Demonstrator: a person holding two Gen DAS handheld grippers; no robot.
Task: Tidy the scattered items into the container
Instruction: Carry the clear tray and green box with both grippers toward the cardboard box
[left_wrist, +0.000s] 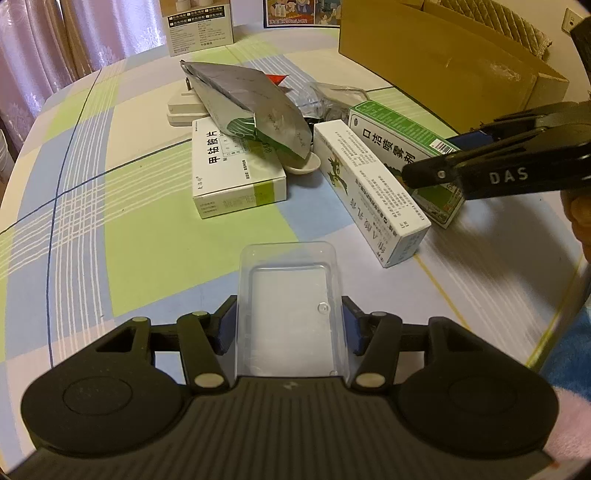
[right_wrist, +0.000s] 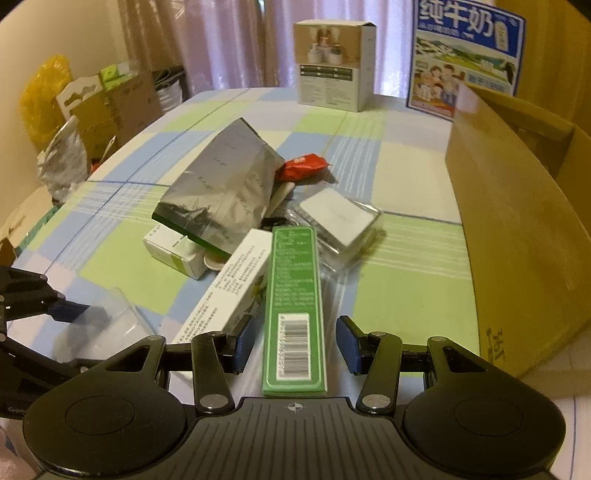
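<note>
My left gripper (left_wrist: 289, 325) is shut on a clear plastic tray (left_wrist: 291, 295), its blue pads pressing on both long sides just above the checked tablecloth. My right gripper (right_wrist: 295, 343) is open and straddles the near end of a long green box (right_wrist: 293, 295), with a small gap at each pad. A long white box (right_wrist: 236, 288) lies against the green one. Behind them are a silver foil bag (right_wrist: 221, 192), a red packet (right_wrist: 303, 166) and a clear pack (right_wrist: 340, 221). The brown cardboard container (right_wrist: 517, 221) stands to the right.
A flat white box with a green stripe (left_wrist: 236, 173), a small white dish (left_wrist: 306, 166) and a white adapter (left_wrist: 184, 107) lie under and around the foil bag. A printed carton (right_wrist: 332, 66) and a milk box (right_wrist: 465, 59) stand at the far edge.
</note>
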